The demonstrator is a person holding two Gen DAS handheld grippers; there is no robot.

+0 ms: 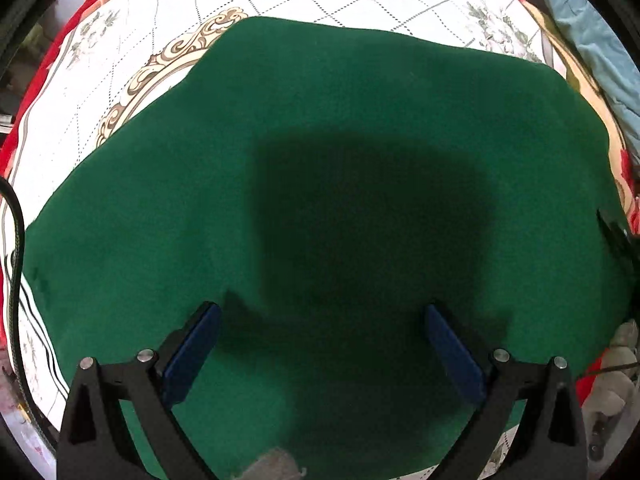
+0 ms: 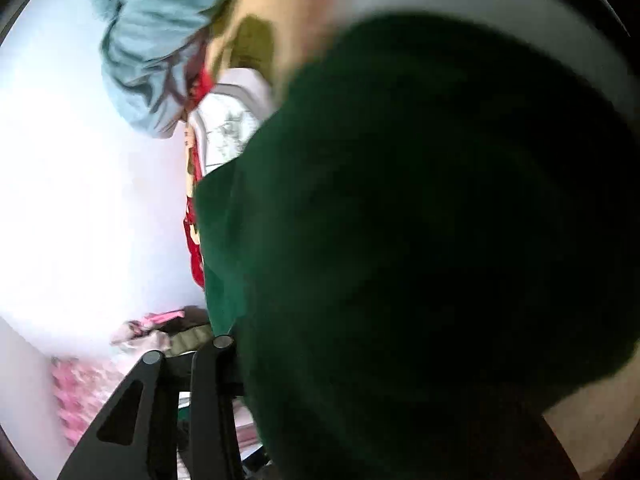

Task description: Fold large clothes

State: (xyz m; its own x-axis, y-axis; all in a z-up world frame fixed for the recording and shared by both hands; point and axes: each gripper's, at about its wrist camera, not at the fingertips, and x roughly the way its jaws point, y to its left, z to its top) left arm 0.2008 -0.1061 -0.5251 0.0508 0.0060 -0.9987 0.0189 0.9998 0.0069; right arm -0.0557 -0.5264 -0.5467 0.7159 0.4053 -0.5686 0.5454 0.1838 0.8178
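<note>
A large dark green garment (image 1: 340, 152) lies flat on the patterned white bedspread (image 1: 120, 80) and fills most of the left wrist view. My left gripper (image 1: 320, 344) hovers over its near part, open and empty, blue pads (image 1: 192, 356) wide apart. A grey label (image 1: 272, 466) shows at the garment's near edge. In the right wrist view the same green garment (image 2: 420, 240) hangs close over the lens, blurred, and hides the fingertips. Only the left black finger arm (image 2: 160, 412) of my right gripper shows, with cloth draped beside it.
A light blue cloth (image 1: 588, 32) lies at the bed's far right and shows in the right wrist view (image 2: 152, 52). A red blanket edge (image 1: 24, 136) rims the bed. A black cable (image 1: 16, 240) runs on the left. Pink patterned fabric (image 2: 80, 392) lies lower left.
</note>
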